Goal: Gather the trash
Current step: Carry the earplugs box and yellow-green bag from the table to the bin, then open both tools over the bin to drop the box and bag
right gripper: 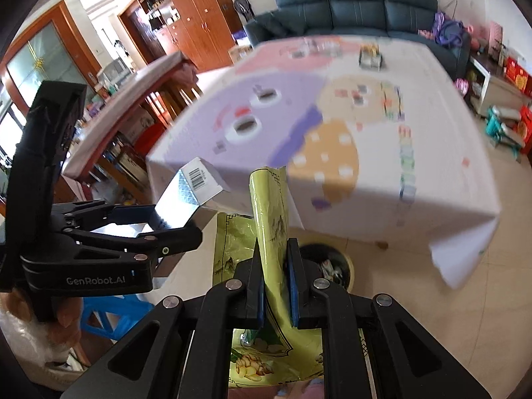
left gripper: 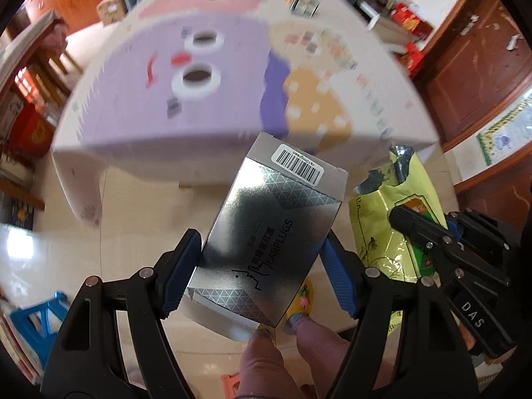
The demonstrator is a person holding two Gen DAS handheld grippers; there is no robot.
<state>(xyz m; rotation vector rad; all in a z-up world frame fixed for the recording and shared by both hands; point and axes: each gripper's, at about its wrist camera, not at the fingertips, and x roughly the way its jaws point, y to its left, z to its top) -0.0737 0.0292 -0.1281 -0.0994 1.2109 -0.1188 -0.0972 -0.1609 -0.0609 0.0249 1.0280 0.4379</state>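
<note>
A silver earplug box [left gripper: 266,239] is clamped between the blue pads of the left claw [left gripper: 262,272], held tilted in the air in front of the near edge of the surface [left gripper: 139,153], with its barcode label toward the far end. A torn yellow-green snack bag [right gripper: 269,232] is pinched upright by the right claw [right gripper: 276,286], whose pads are closed almost together on the bag's folded middle. The two claws are held just beside each other, below and in front of the surface, which is covered by a purple, orange and pink cloth [right gripper: 292,123]. A round bin [right gripper: 329,266] with scraps inside is seen on the tiled floor [right gripper: 399,266] just beyond the bag.
</note>
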